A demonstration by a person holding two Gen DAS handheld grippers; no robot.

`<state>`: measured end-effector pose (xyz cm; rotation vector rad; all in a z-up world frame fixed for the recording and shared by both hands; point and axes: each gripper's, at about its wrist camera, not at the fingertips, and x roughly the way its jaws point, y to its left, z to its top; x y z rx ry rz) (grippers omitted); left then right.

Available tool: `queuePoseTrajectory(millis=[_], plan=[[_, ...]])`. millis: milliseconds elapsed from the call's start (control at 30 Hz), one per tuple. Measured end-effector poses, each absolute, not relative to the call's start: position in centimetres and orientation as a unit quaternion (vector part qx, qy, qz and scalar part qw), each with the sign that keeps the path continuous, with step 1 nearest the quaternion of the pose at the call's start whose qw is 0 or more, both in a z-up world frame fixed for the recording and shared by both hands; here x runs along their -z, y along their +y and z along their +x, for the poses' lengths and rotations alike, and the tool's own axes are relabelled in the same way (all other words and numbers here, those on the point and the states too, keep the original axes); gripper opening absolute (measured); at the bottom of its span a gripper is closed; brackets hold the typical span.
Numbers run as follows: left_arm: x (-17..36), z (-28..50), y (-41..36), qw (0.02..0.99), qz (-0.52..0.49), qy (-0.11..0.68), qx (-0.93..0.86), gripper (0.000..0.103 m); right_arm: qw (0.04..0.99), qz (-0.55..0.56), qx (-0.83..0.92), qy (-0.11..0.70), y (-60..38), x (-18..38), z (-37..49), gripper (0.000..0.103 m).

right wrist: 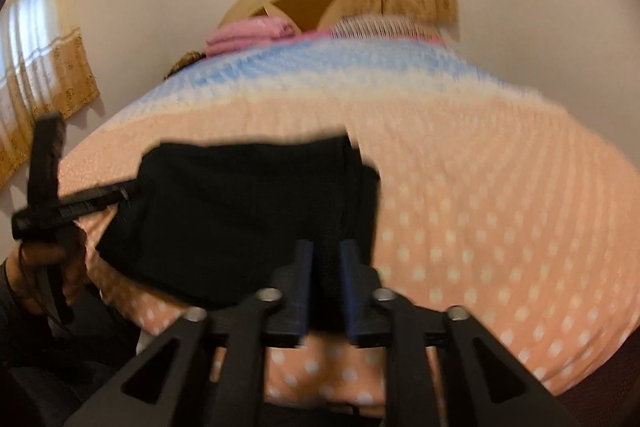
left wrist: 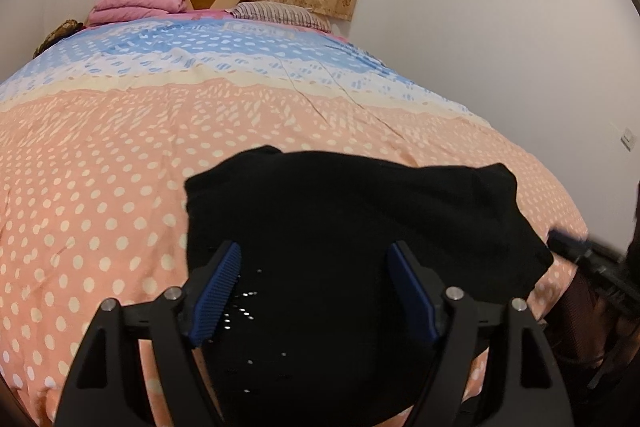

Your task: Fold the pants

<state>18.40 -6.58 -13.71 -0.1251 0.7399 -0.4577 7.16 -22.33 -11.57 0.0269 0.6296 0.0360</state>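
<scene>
Black pants (left wrist: pixel 360 227) — crosswise on bedspread (left wrist: pixel 120 167)

No readable text

Neither wrist view shows any legible lettering, label, brand, number or sign.

One black pants (left wrist: pixel 360 227), two hand-held grippers, one bed (left wrist: pixel 120 155), two curtains, one pink folded blanket (left wrist: pixel 140 3), one striped pillow (left wrist: pixel 280 13)

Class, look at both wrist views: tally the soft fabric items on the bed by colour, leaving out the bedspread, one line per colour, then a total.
Black: 1, the pants
Pink: 1, the folded blanket
Striped: 1, the pillow
Total: 3
</scene>
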Motion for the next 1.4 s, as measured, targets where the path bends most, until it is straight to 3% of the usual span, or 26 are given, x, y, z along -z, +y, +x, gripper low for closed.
queuePoseTrajectory(millis=[67, 200, 333, 400, 500, 700, 833, 1033, 1133, 1167, 1267, 1400], plan=[[13.5, 18.2, -6.8, 0.905, -0.055, 0.356, 0.225, 0.08, 0.957, 0.011, -0.036, 0.289, -21.6, 10.6, 7.9, 0.059], [13.2, 17.8, -7.0, 0.909, -0.04, 0.349, 0.223, 0.084, 0.956, -0.003, -0.016, 0.294, -20.5, 10.1, 11.9, 0.059], [13.1, 17.7, -6.9, 0.912, -0.031, 0.347, 0.218, 0.085, 0.936, 0.089, 0.01, 0.341, -23.6, 12.3, 15.5, 0.058], [13.2, 17.8, -6.8, 0.913, -0.027, 0.346, 0.212, 0.089, 0.926, 0.13, 0.002, 0.355, -25.0, 13.3, 15.7, 0.023], [13.3, 17.7, -6.8, 0.914, -0.025, 0.346, 0.21, 0.09, 0.926, 0.15, -0.011, 0.345, -25.8, 13.4, 14.8, 0.008], [13.4, 17.6, -7.3, 0.913, -0.013, 0.351, 0.208, 0.09, 0.932, 0.14, 0.005, 0.334, -26.3, 13.0, 13.9, 0.007], [13.5, 17.7, -7.4, 0.914, -0.007, 0.35, 0.207, 0.099, 0.93, 0.129, 0.023, 0.344, -26.9, 15.0, 14.6, 0.006], [14.8, 18.1, -8.0, 0.909, 0.012, 0.364, 0.201, 0.1, 0.932, 0.11, 0.021, 0.344, -26.7, 14.7, 14.6, 0.007], [14.8, 18.1, -7.8, 0.909, 0.011, 0.364, 0.202, 0.101, 0.934, 0.116, 0.016, 0.339, -26.8, 14.7, 14.4, 0.01], [14.8, 18.2, -7.7, 0.909, 0.01, 0.365, 0.201, 0.102, 0.933, 0.127, 0.015, 0.337, -27.1, 14.6, 14.2, 0.016], [14.7, 18.0, -7.1, 0.91, 0.009, 0.365, 0.199, 0.102, 0.929, 0.151, 0.012, 0.338, -27.9, 14.4, 13.5, 0.059], [14.5, 17.9, -5.4, 0.915, -0.008, 0.358, 0.186, 0.102, 0.933, 0.155, 0.012, 0.323, -28.6, 13.9, 12.0, 0.06]])
